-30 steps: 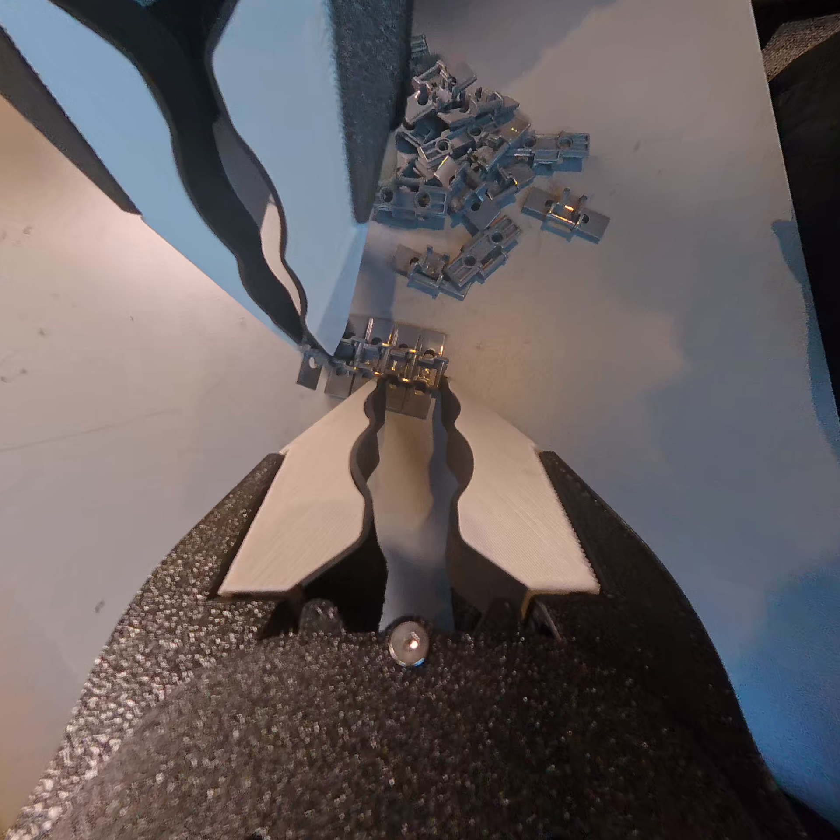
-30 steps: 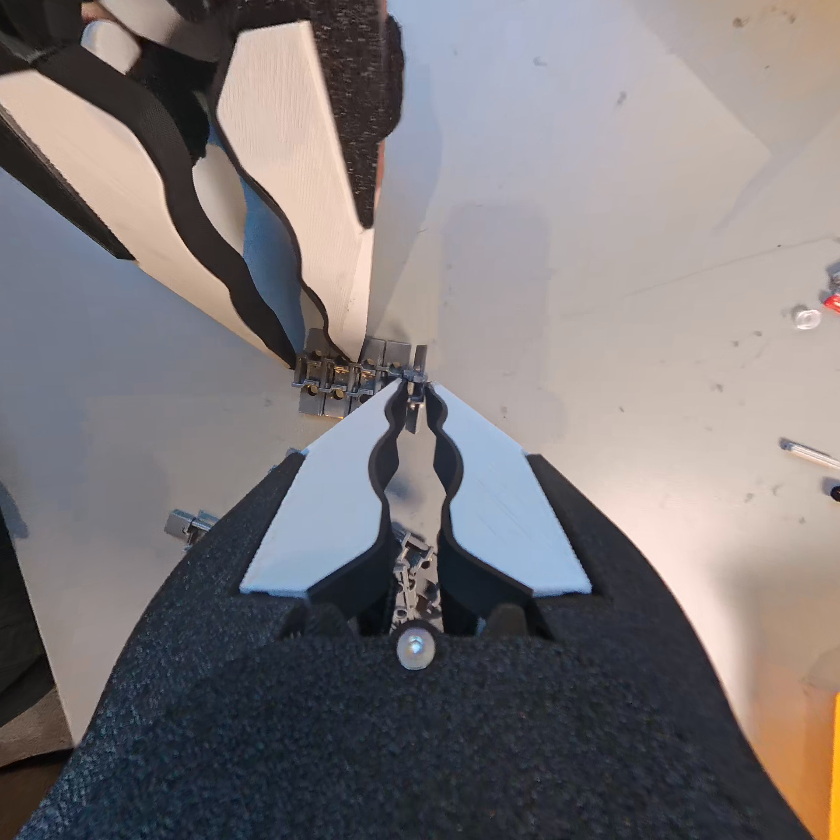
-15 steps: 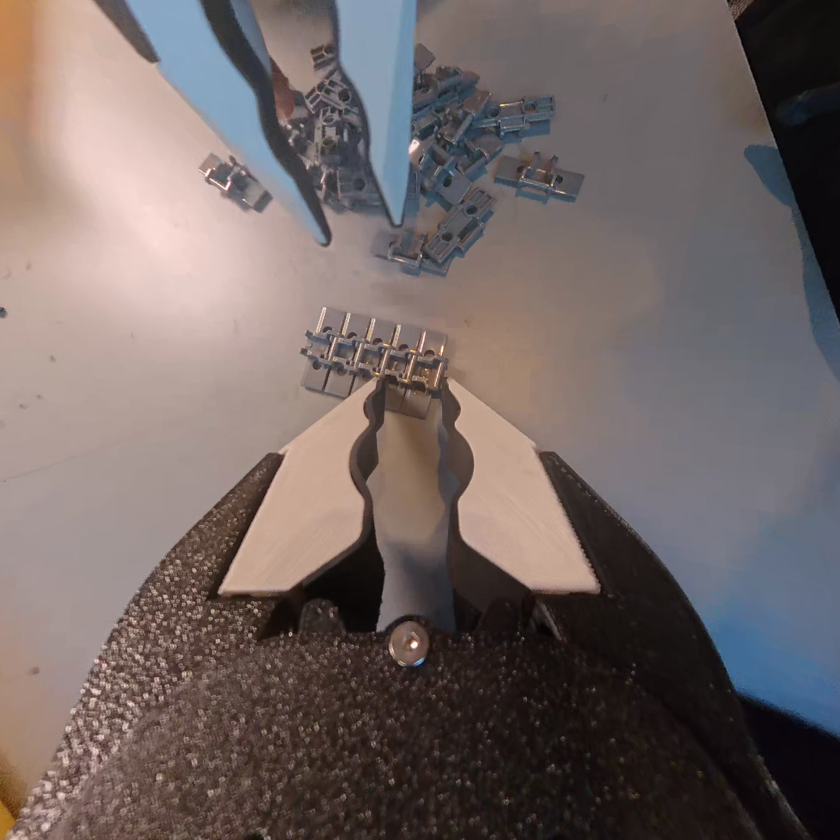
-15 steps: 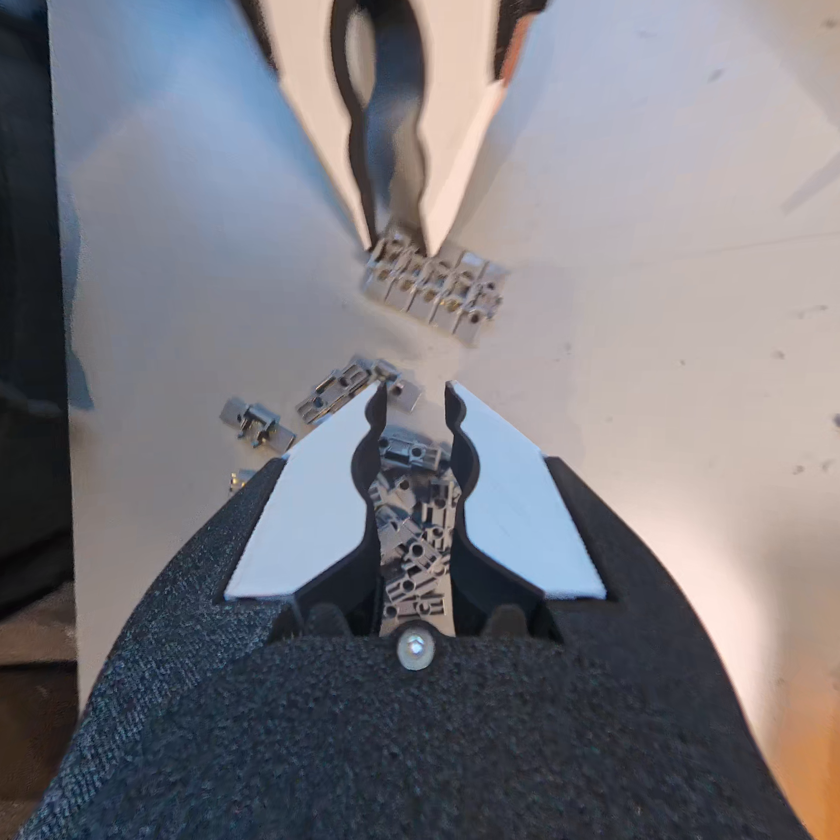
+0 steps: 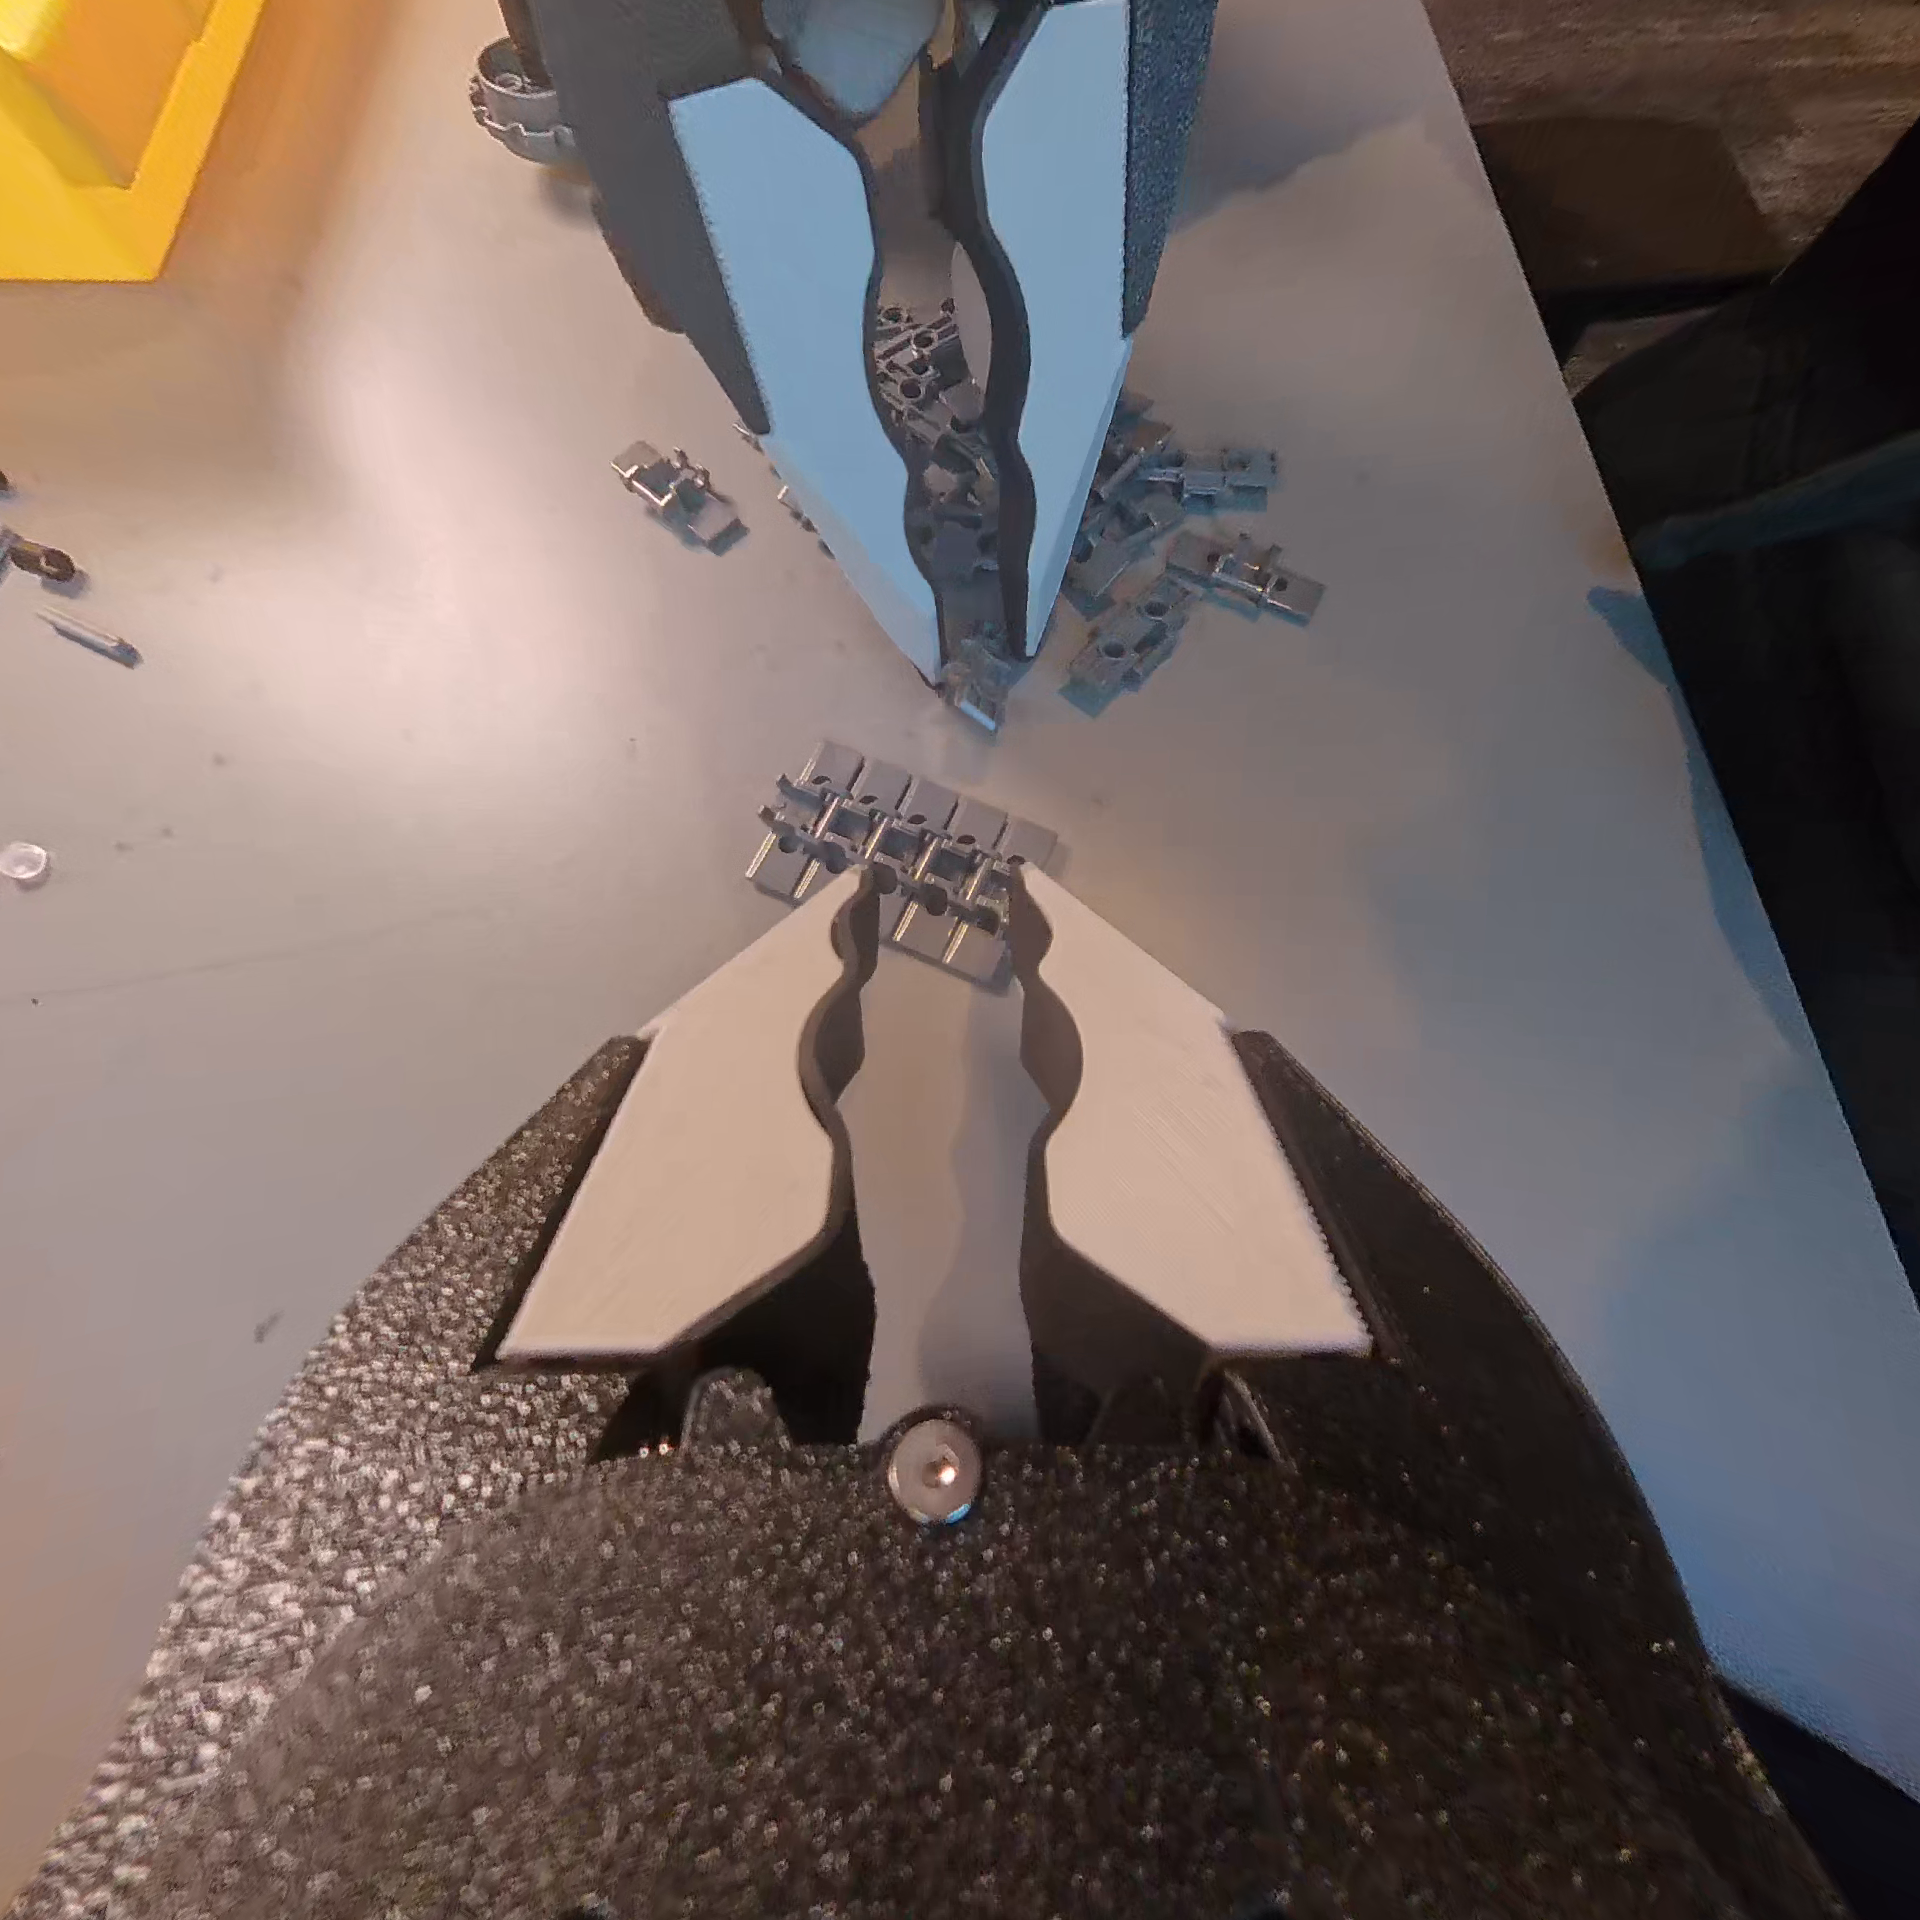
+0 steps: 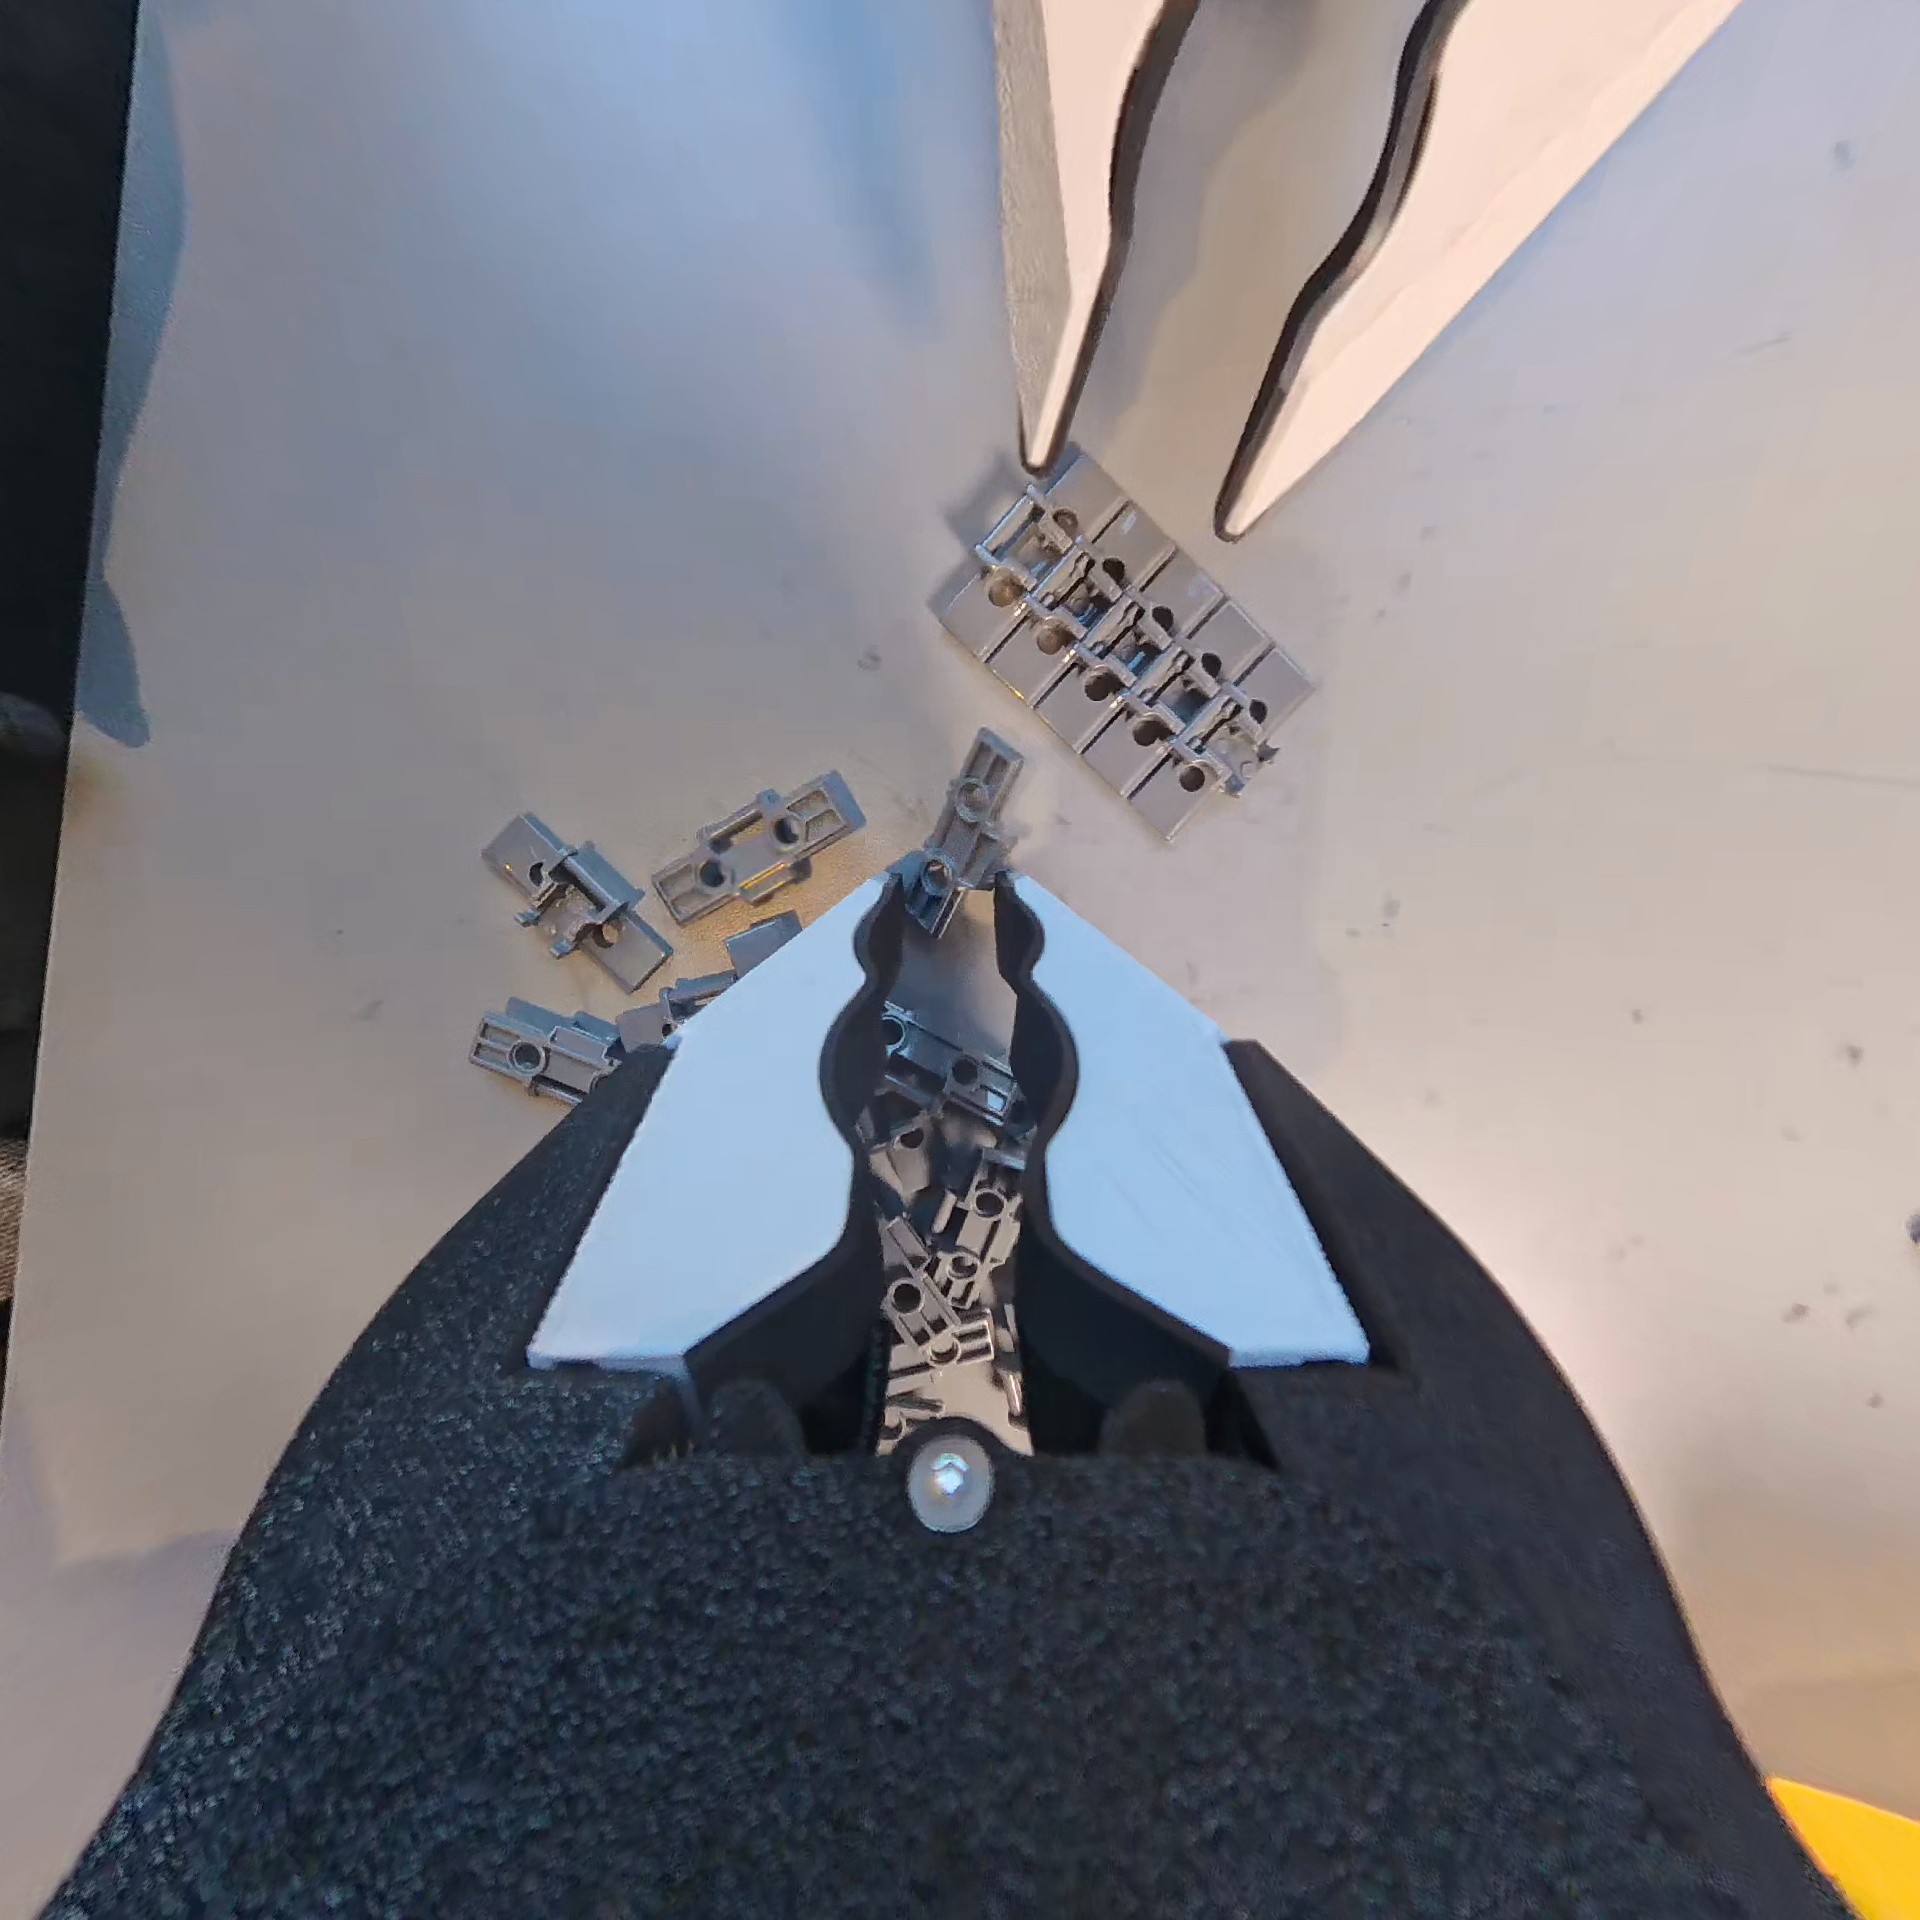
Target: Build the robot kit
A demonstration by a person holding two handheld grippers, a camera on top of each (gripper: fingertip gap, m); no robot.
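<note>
Your left gripper (image 5: pixel 943 883) points down at the gray table (image 5: pixel 312 935). Its two fingers are partly open, with a clear gap between the tips. A short strip of links (image 5: pixel 904 852) lies flat on the table right at those tips. The strip is made of five gray track links snapped side by side. In the left wrist view its near end lies in the gap between the tips. In the right wrist view one tip sits at a corner of the strip (image 6: pixel 1122 644) and the other tip sits just beside its edge. The fingers do not squeeze the strip. You cannot tell from the pictures whether a tip presses down on it.

Your right gripper (image 6: pixel 948 883) has its fingers close together. They pinch a single link (image 6: pixel 966 821), which sticks out past the tips and tilts up. That link hangs near the far end of the strip but is apart from it. There is bare table between the two.

A pile of loose links (image 5: pixel 1174 520) lies under and behind your right gripper. You can see some of them through the gap between its fingers. A few more links (image 6: pixel 758 847) lie spread out to the side of that gripper.

Farther off you can see a yellow box (image 5: pixel 83 135) at the table's corner, and a round gray toothed part (image 5: pixel 509 104) near it. A thin pin (image 5: pixel 88 634) and a small clear bit (image 5: pixel 23 862) lie well apart from the strip.
</note>
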